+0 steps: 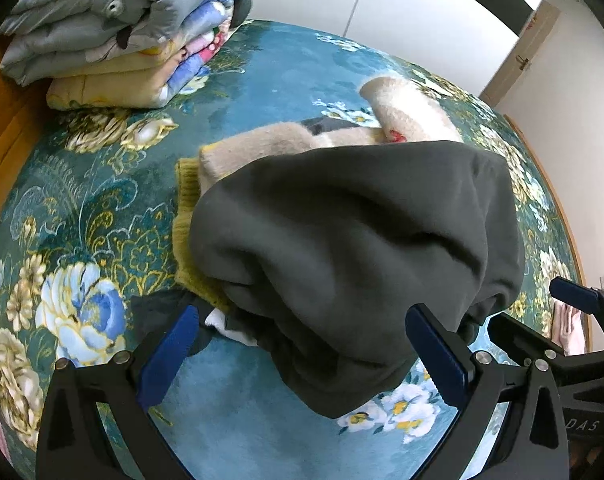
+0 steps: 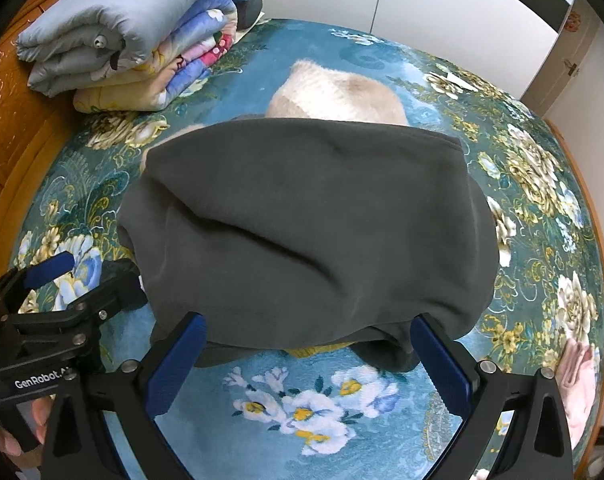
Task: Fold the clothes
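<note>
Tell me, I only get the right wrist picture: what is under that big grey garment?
Observer: A yellow knit runs along the grey garment's left side, beneath it.
Operator: Anything else?
Observer: A white cloth peeks out by the left tool's finger.
Operator: And the cream sweater behind?
Observer: The cream sweater bears a small red mark.

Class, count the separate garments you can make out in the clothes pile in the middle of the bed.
3, maybe more hidden: a dark grey garment on top, a yellow knit under its left edge, and a beige fluffy one behind.
</note>
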